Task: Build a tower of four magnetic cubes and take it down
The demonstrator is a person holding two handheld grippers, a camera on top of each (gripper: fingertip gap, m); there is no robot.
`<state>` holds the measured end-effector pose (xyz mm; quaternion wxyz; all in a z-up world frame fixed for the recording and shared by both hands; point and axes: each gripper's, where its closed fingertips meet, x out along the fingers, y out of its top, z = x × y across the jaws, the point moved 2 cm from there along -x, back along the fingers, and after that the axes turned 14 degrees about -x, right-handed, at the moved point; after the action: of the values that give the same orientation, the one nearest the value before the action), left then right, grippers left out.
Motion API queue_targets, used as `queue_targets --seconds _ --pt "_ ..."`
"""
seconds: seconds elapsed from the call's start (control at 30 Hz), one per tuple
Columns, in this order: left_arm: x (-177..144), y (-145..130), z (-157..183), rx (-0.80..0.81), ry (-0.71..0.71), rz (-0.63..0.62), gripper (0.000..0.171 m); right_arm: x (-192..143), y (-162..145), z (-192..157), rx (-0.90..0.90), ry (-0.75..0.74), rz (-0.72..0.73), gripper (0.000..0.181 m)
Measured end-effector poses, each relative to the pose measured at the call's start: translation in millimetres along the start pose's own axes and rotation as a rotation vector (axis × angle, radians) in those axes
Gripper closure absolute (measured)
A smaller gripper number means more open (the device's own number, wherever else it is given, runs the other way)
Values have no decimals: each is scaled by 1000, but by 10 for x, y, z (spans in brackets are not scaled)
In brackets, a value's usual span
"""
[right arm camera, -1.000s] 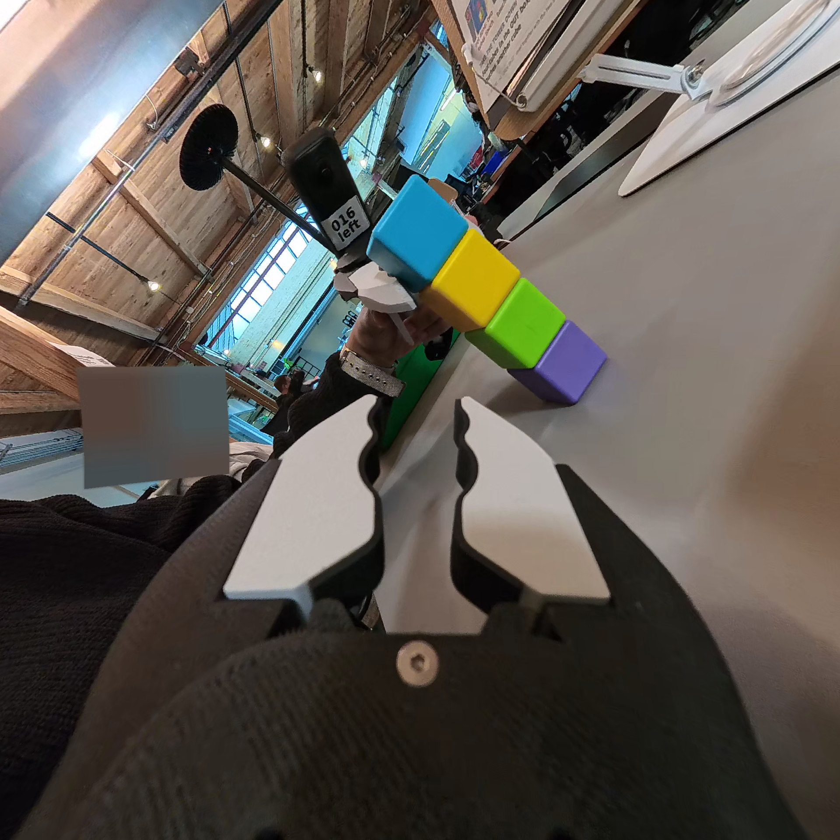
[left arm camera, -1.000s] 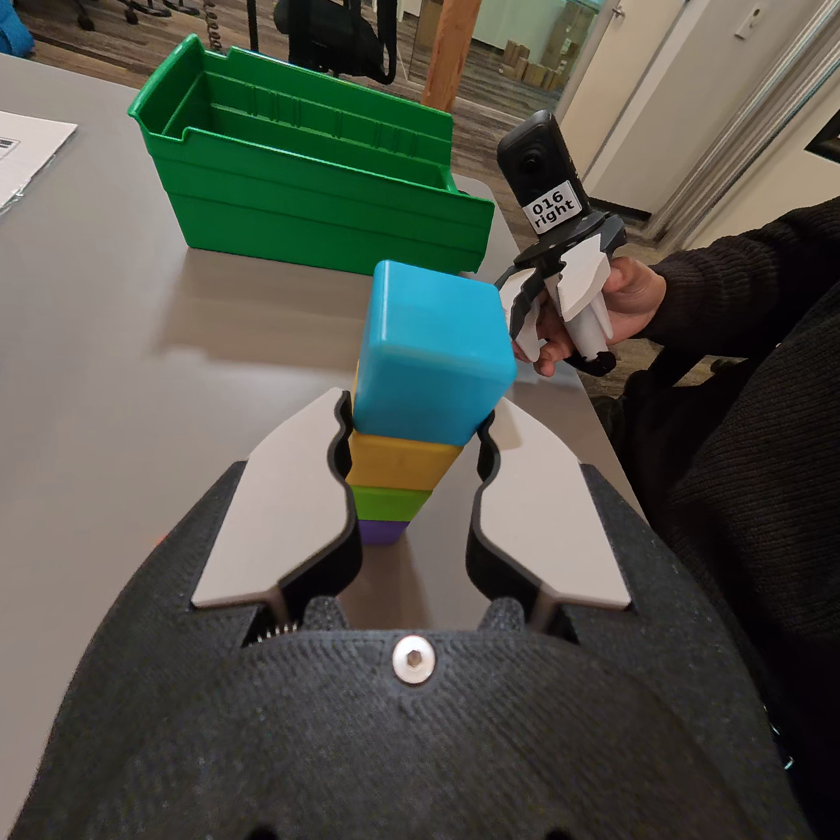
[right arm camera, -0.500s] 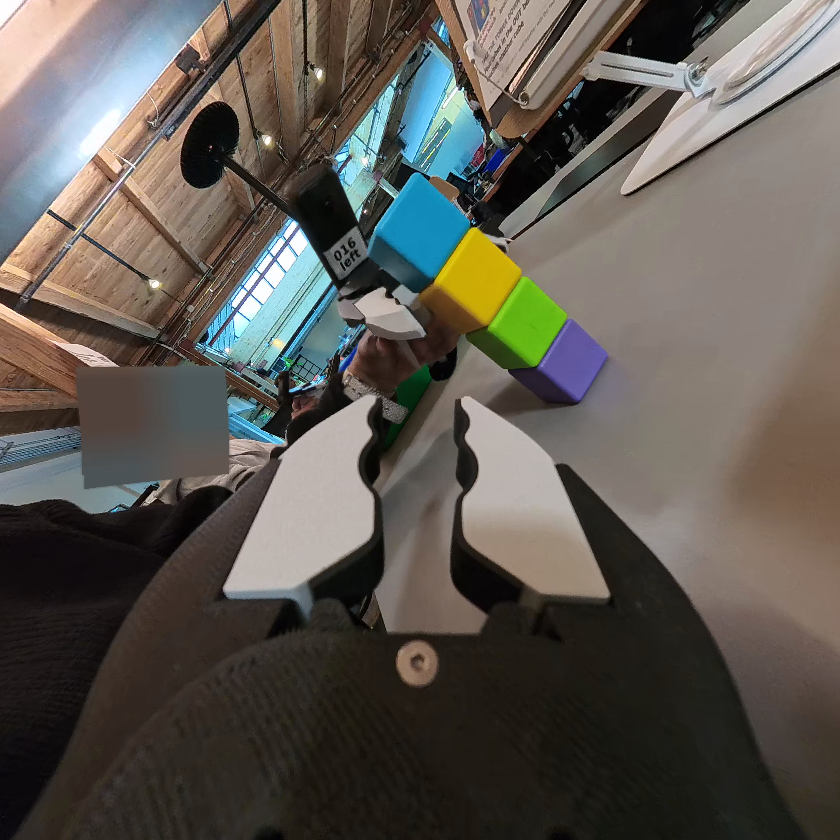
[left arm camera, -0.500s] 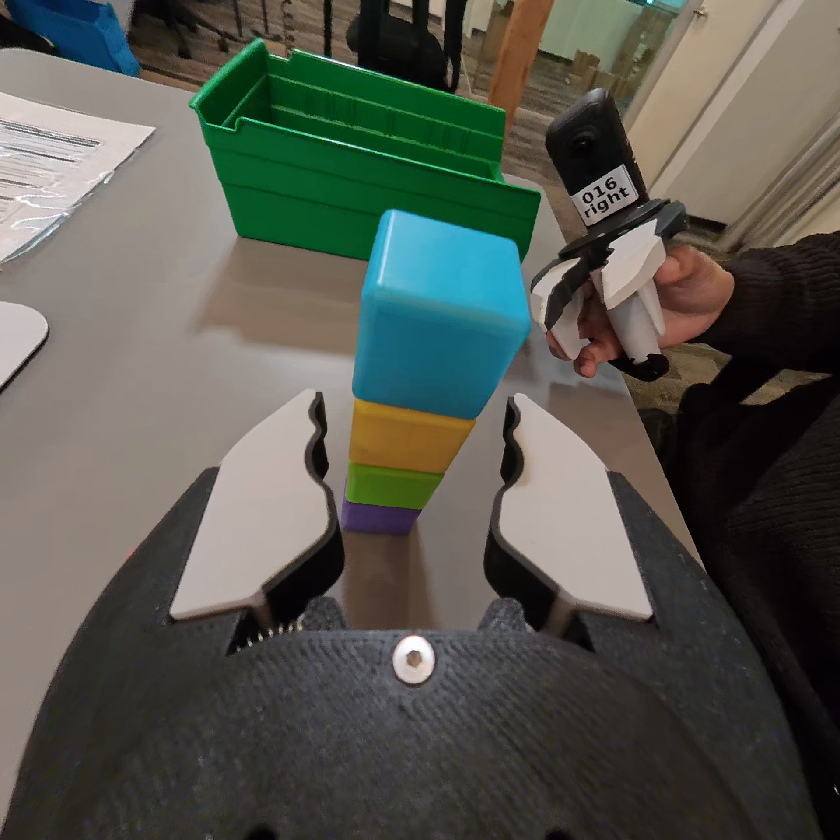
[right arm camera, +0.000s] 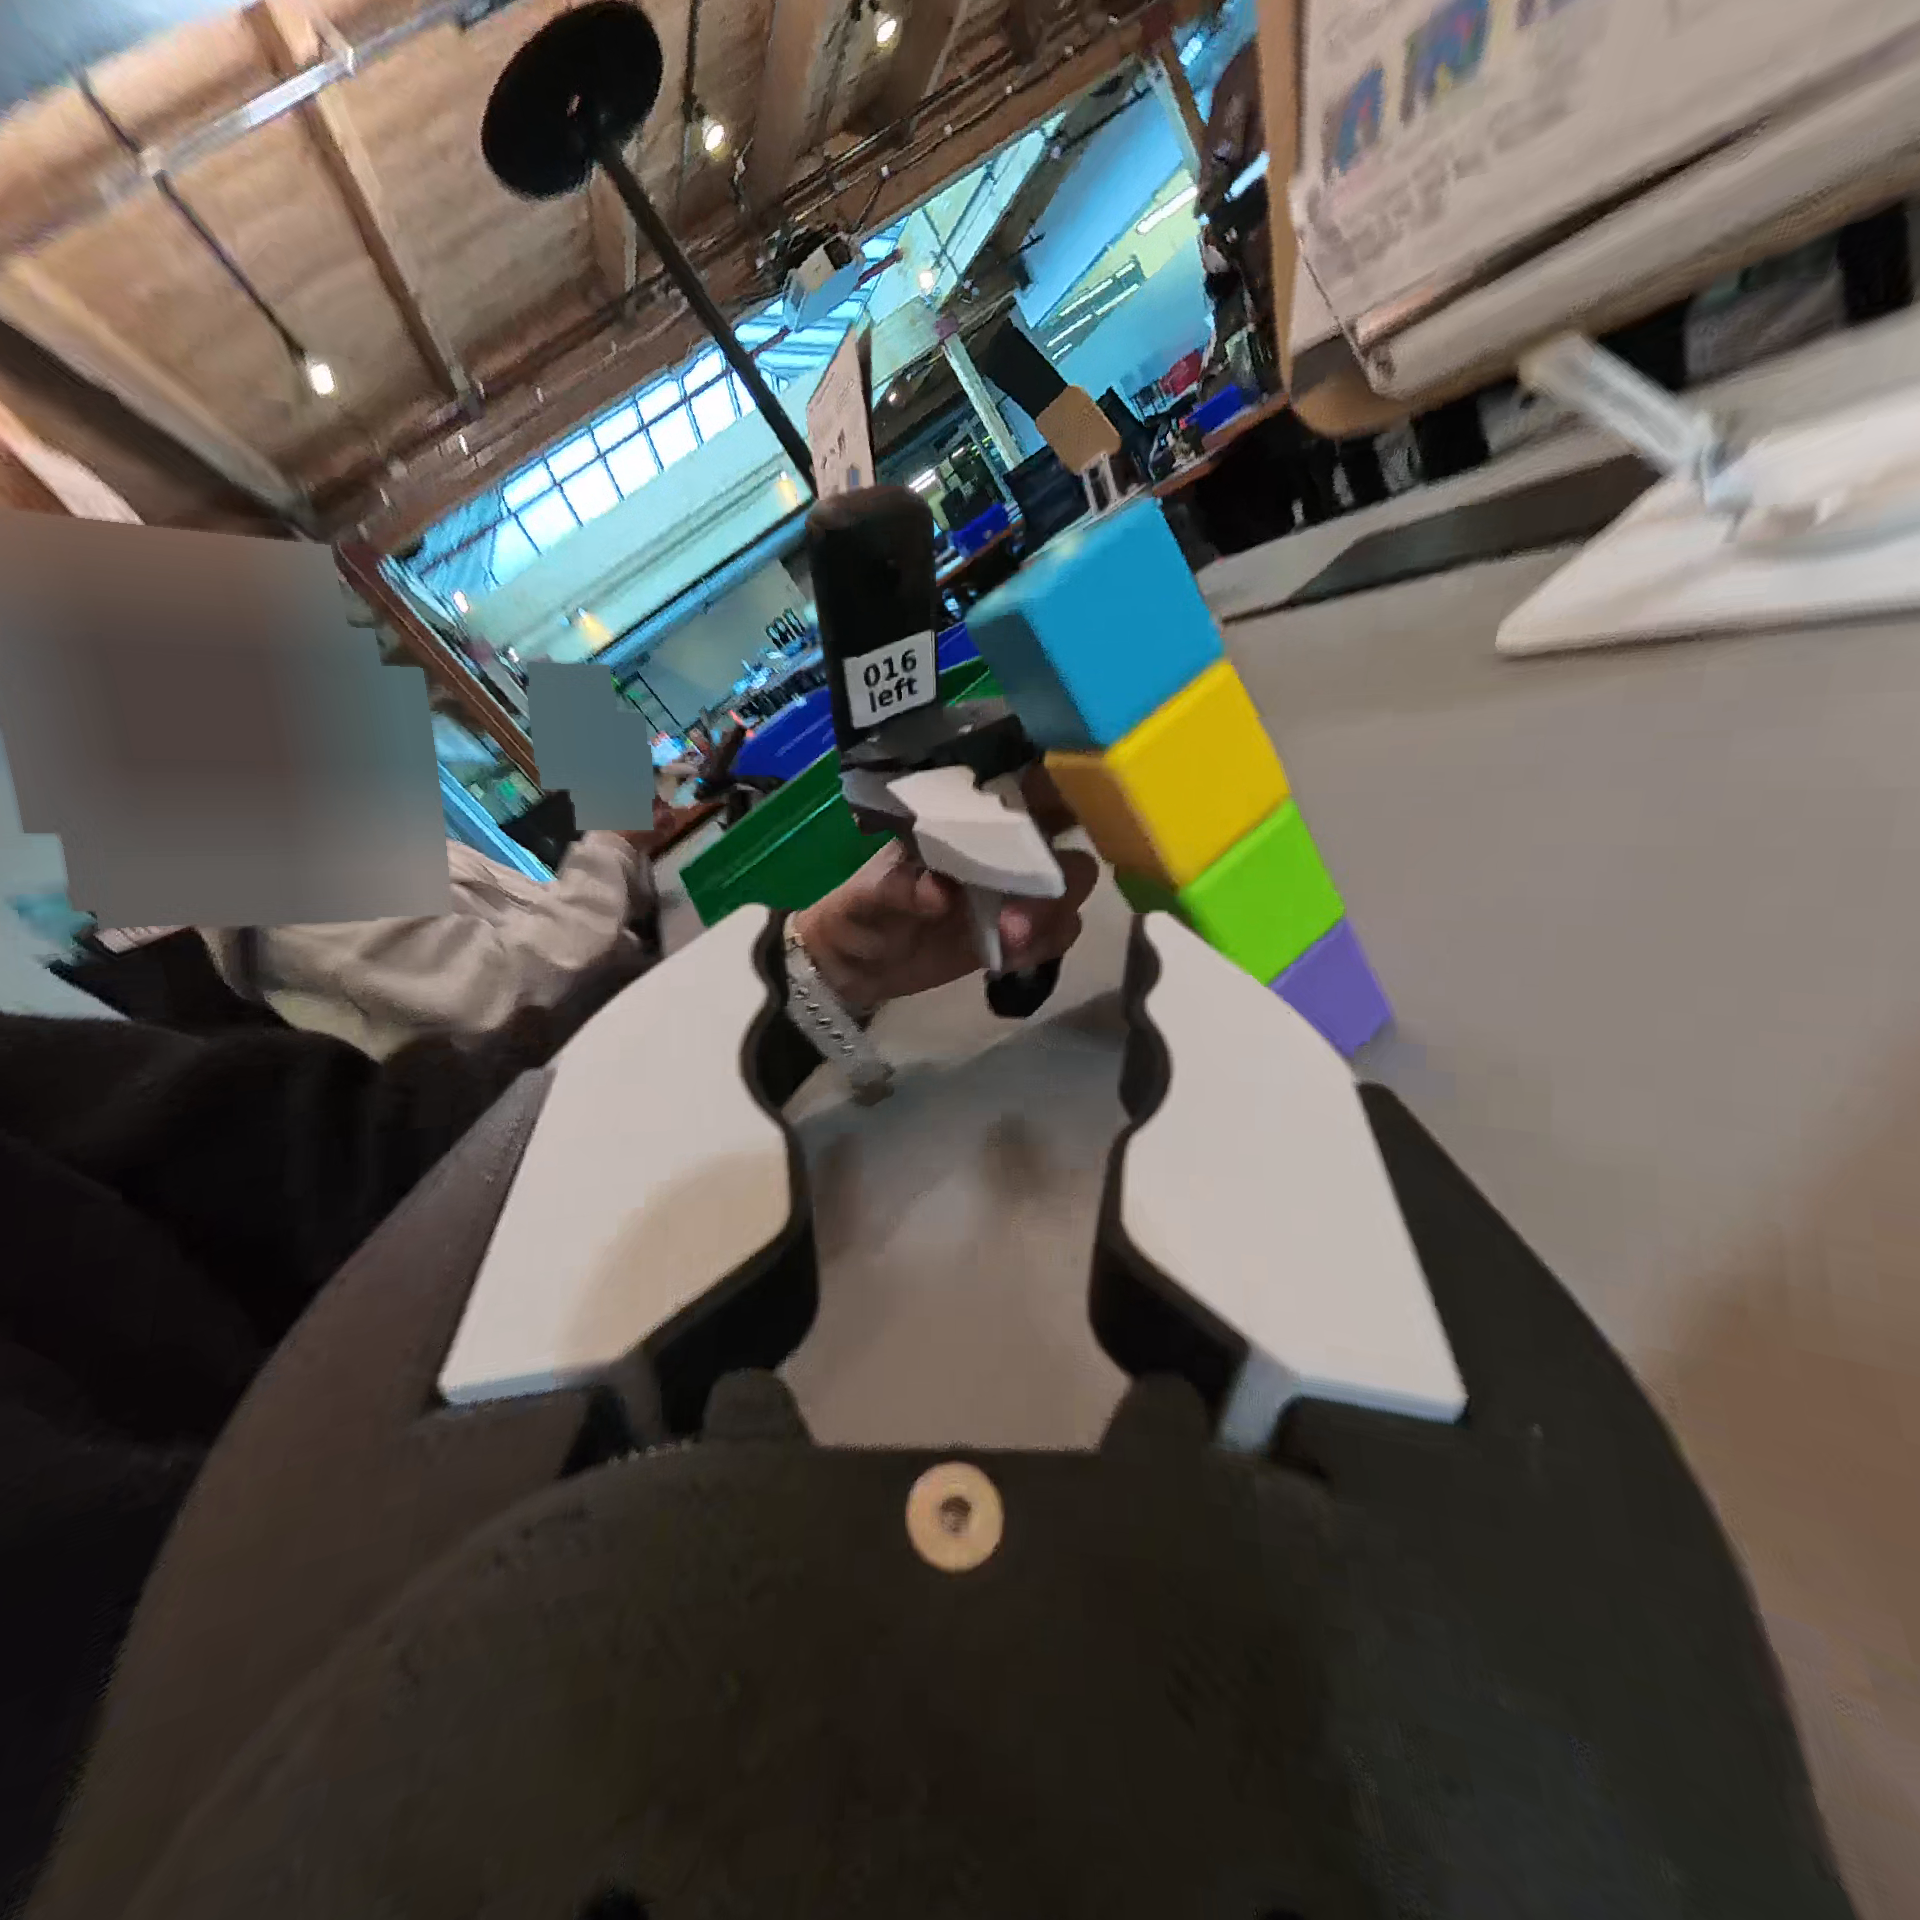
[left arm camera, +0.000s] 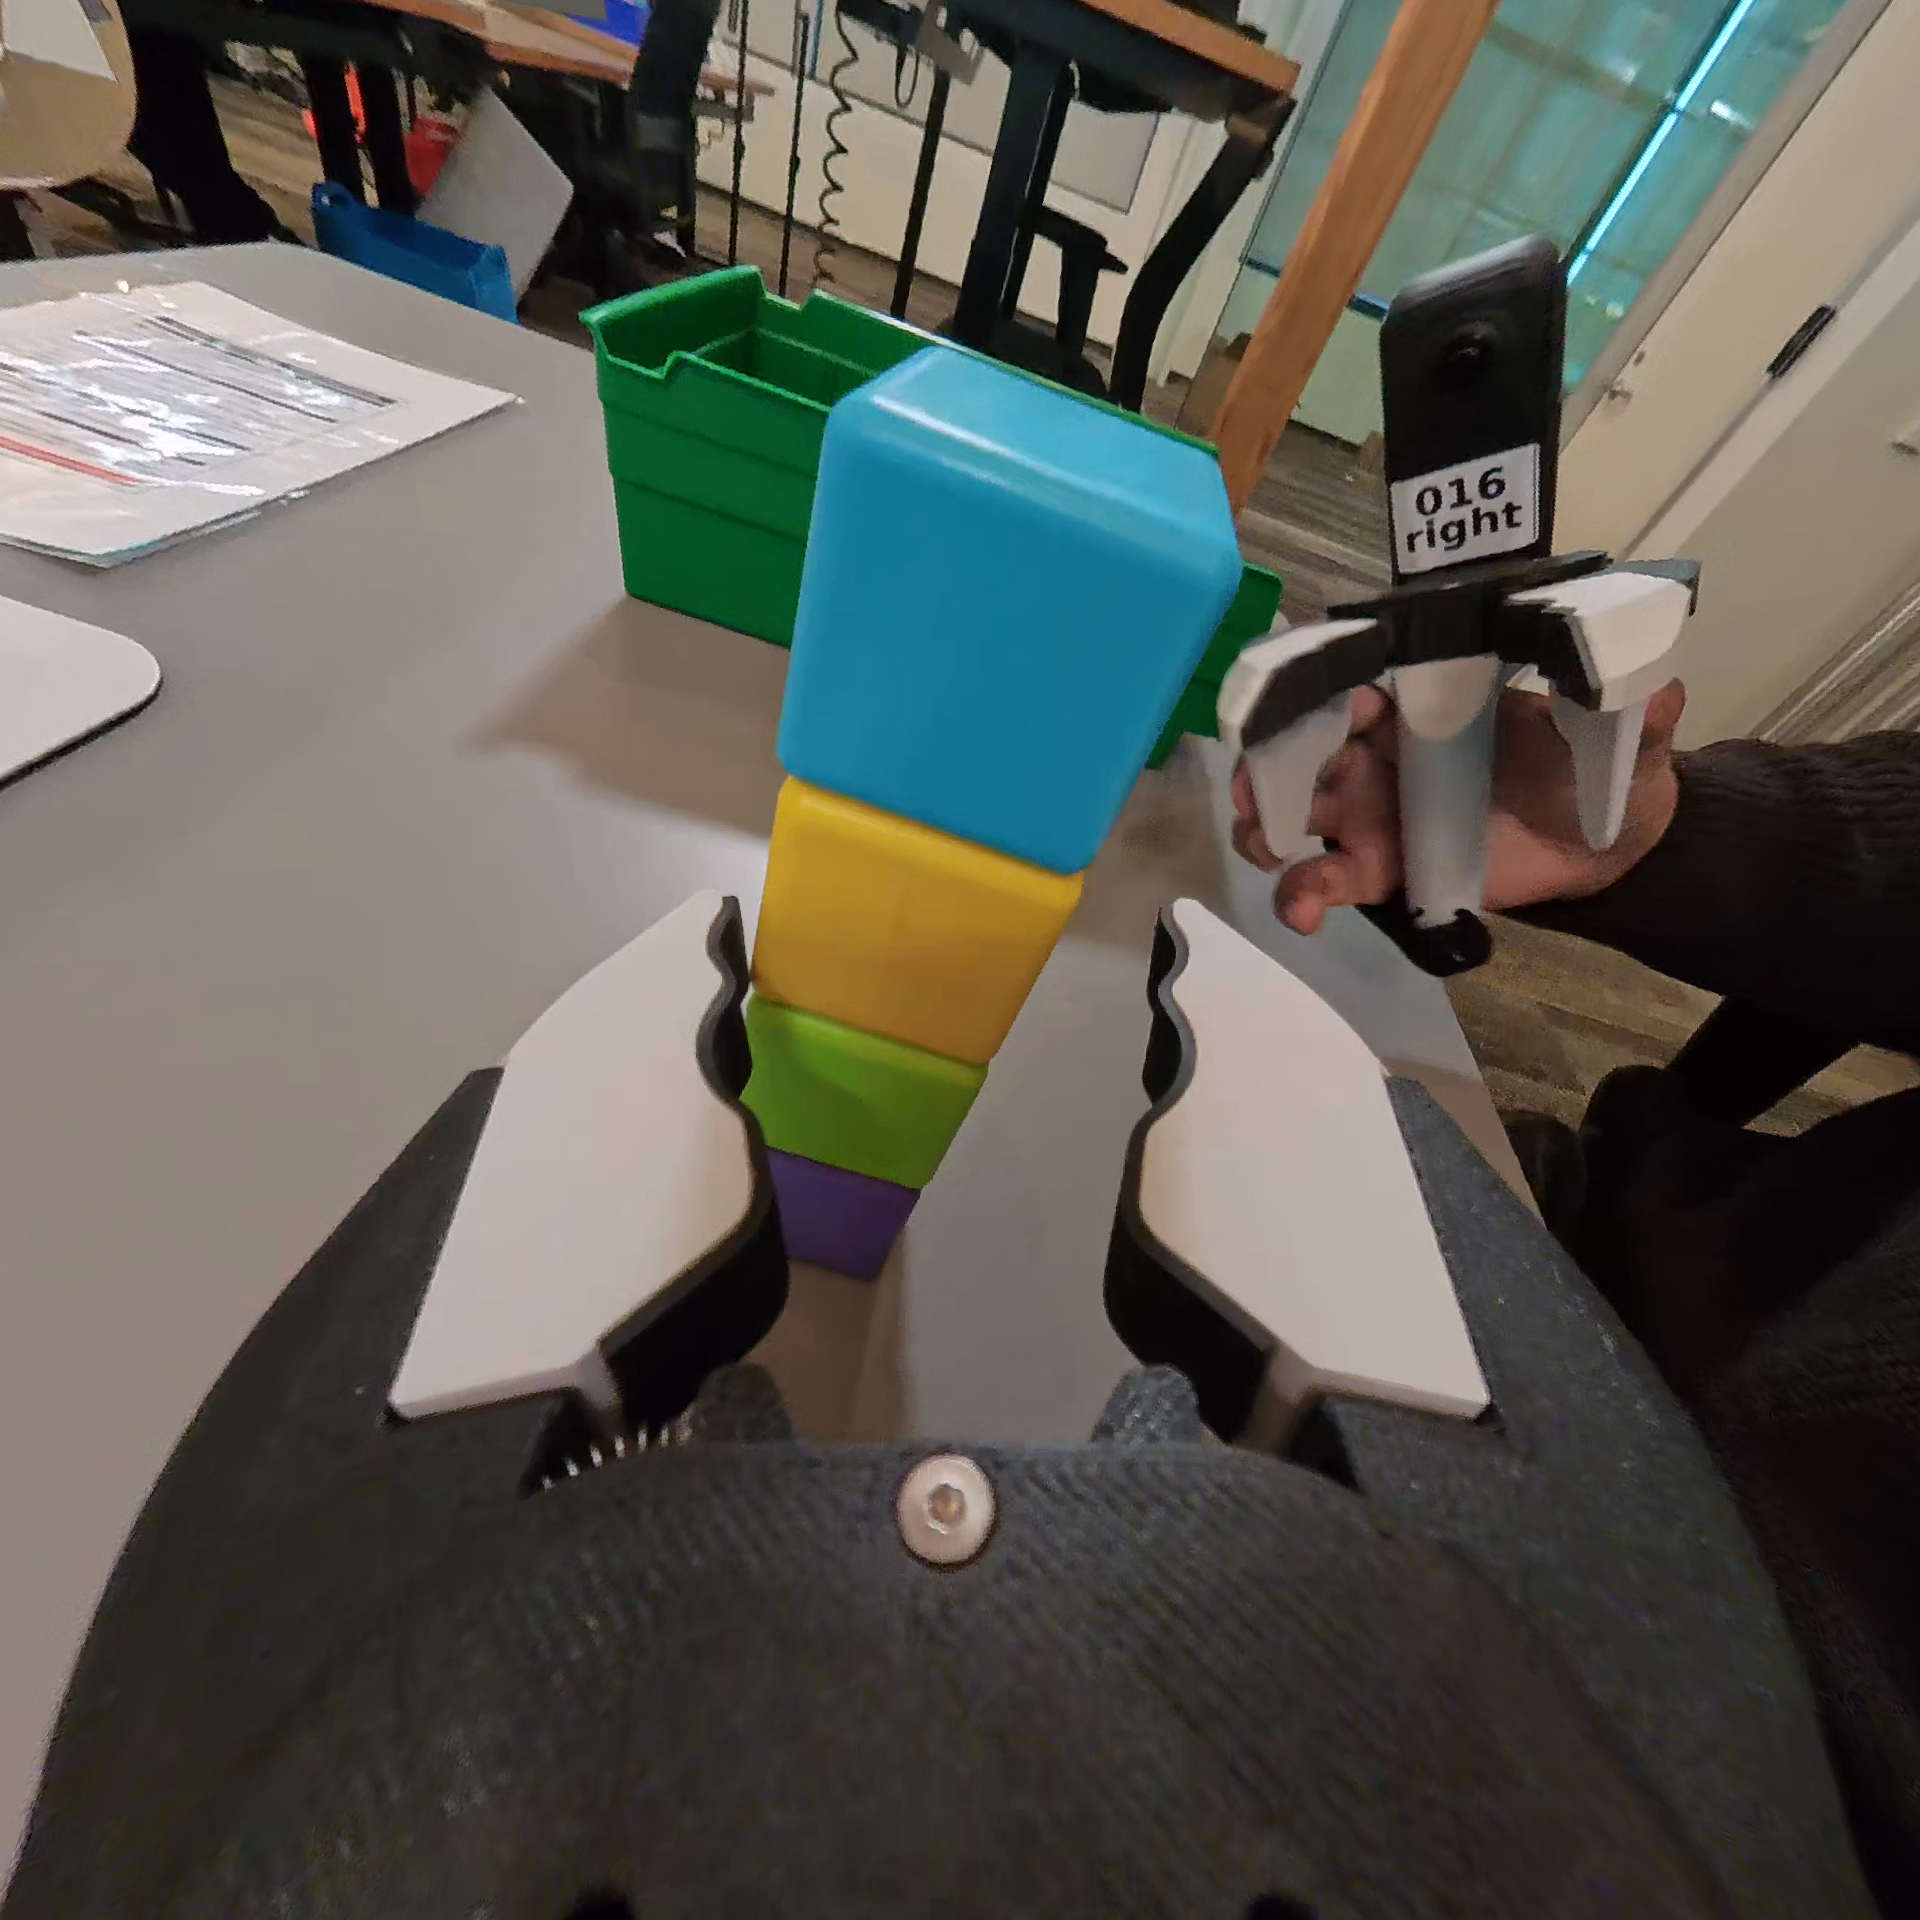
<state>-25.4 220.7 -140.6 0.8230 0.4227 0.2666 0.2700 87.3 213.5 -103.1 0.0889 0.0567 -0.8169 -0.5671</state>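
A tower of cubes stands on the grey table [left arm camera: 312, 831]: blue cube [left arm camera: 997, 603] on top, then yellow cube [left arm camera: 904, 925], green cube [left arm camera: 857, 1091] and purple cube [left arm camera: 836, 1226] at the bottom. My left gripper [left arm camera: 940, 966] is open and empty, just in front of the tower, jaws either side of the yellow cube without touching. My right gripper [right arm camera: 945, 977] is open and empty, held off to the tower's side; it also shows in the left wrist view [left arm camera: 1455, 665]. In the right wrist view the tower [right arm camera: 1174, 769] is right of centre, with the left gripper [right arm camera: 966, 831] beside it.
A green plastic bin [left arm camera: 707, 457] stands behind the tower. A sheet of paper in a clear sleeve [left arm camera: 177, 416] lies at the far left, a white pad [left arm camera: 52, 675] nearer. The table's right edge runs close to the tower. A white monitor base [right arm camera: 1704, 561] sits far right.
My left gripper has let go of the blue cube, opened wide and drawn back and lower. My right gripper has opened and swung so the tower now sits right of its jaws.
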Motion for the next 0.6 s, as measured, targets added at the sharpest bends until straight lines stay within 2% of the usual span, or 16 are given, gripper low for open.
queue_targets --seconds 0.17,0.27,0.33,0.43,0.6 --pt "-30 70 4 8 0 45 107 353 251 105 -343 63 -49 113" --pt "-53 68 10 -1 -11 68 114 578 362 218 -466 110 -45 112" --pt "-60 57 19 -3 -25 65 116 686 448 285 -500 101 -2 101" --pt "-67 43 34 -9 -58 51 117 804 371 319 -511 151 -53 99" --pt "-84 25 59 -4 -92 32 117 897 216 291 -506 231 -120 105"
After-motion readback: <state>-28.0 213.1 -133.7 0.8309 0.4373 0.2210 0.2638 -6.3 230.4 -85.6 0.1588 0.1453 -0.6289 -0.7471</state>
